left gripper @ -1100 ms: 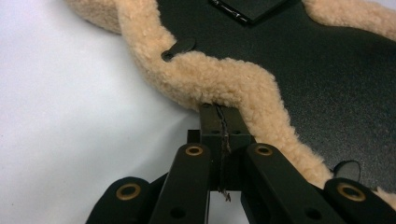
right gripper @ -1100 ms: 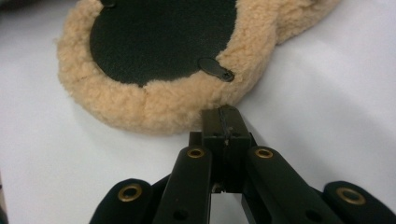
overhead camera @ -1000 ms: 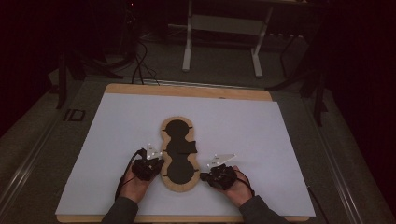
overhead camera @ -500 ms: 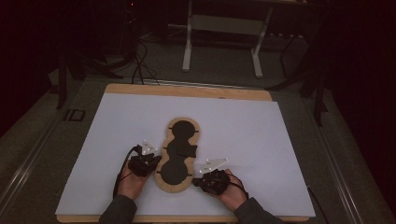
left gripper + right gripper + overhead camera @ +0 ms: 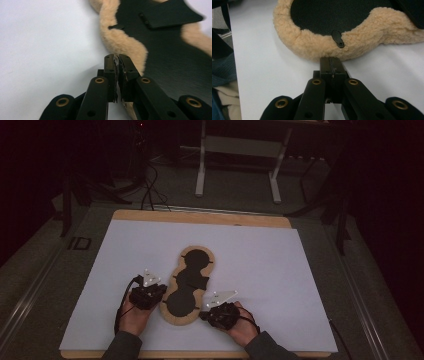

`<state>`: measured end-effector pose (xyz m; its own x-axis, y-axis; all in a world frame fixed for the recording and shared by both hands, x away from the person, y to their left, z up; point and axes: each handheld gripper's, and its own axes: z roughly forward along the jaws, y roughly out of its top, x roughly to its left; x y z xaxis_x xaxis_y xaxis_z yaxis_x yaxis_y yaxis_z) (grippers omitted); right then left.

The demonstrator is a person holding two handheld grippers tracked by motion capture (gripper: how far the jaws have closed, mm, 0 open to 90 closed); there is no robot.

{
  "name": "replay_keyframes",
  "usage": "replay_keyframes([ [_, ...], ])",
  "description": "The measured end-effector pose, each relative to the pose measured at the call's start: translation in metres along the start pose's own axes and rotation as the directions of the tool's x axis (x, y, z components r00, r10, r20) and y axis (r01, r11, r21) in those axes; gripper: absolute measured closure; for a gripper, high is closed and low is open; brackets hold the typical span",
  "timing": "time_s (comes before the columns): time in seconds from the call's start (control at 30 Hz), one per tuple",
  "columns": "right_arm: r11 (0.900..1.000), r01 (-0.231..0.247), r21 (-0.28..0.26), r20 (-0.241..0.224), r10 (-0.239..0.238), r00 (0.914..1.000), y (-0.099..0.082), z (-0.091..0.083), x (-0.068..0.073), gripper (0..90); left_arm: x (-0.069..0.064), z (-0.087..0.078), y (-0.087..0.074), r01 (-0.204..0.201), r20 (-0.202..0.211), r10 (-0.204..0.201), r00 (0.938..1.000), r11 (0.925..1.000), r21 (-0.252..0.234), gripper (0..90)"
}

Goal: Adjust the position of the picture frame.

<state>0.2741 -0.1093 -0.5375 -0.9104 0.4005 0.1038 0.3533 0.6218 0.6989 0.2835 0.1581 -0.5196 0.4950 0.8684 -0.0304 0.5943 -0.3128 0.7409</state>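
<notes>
Two grippers, one fleece pad (image 5: 188,286), one table (image 5: 280,270).
Left gripper (image 5: 117,58) jaws just parted a crack at the pad's edge; right gripper (image 5: 331,60) jaws pressed together, empty, touching fleece.

Fleece pad (image 5: 186,292) in high view too small for us to read strap details. In left gripper view, pad (image 5: 160,45) cut off at top and right edges; left hand-held gripper (image 5: 117,61) hides pad's near rim, and we cannot tell whether fleece is pinched in its narrow gap. In right gripper view, pad (image 5: 352,45) cropped at top and right; right hand-held gripper (image 5: 331,61) tips meet fleece, contact unclear to us. Room beyond worktop (image 5: 300,270) too dark.
</notes>
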Motion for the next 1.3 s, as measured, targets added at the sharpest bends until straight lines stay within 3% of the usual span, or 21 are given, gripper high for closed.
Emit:
replay_keyframes([
  [0.2,0.9998,0.017,0.010,-0.003,-0.017,0.9999,0.005,0.003,0.001,90.0,-0.006,-0.015,-0.004,-0.006,0.067,0.008,0.9977,0.9995,-0.030,87.0],
  [0.43,0.9996,0.025,0.009,-0.020,-0.025,0.9995,0.016,0.015,0.002,90.0,-0.010,-0.020,-0.007,-0.023,0.093,0.026,0.9954,0.9993,-0.029,89.3],
  [0.67,0.9999,0.016,-0.001,-0.035,-0.016,0.9993,0.027,0.029,0.002,90.0,-0.011,-0.027,-0.011,-0.032,0.096,0.034,0.9947,0.9991,-0.029,89.5],
  [0.8,0.9999,-0.003,-0.016,-0.047,0.002,0.9989,0.032,0.036,0.001,90.0,-0.009,-0.030,-0.013,-0.014,0.097,0.018,0.9951,0.9993,-0.036,89.5],
  [1.3,0.9992,-0.026,-0.032,-0.012,0.025,0.9996,0.054,0.060,0.002,90.0,-0.009,-0.029,-0.018,-0.022,0.076,0.022,0.9968,0.9997,-0.003,89.5],
])
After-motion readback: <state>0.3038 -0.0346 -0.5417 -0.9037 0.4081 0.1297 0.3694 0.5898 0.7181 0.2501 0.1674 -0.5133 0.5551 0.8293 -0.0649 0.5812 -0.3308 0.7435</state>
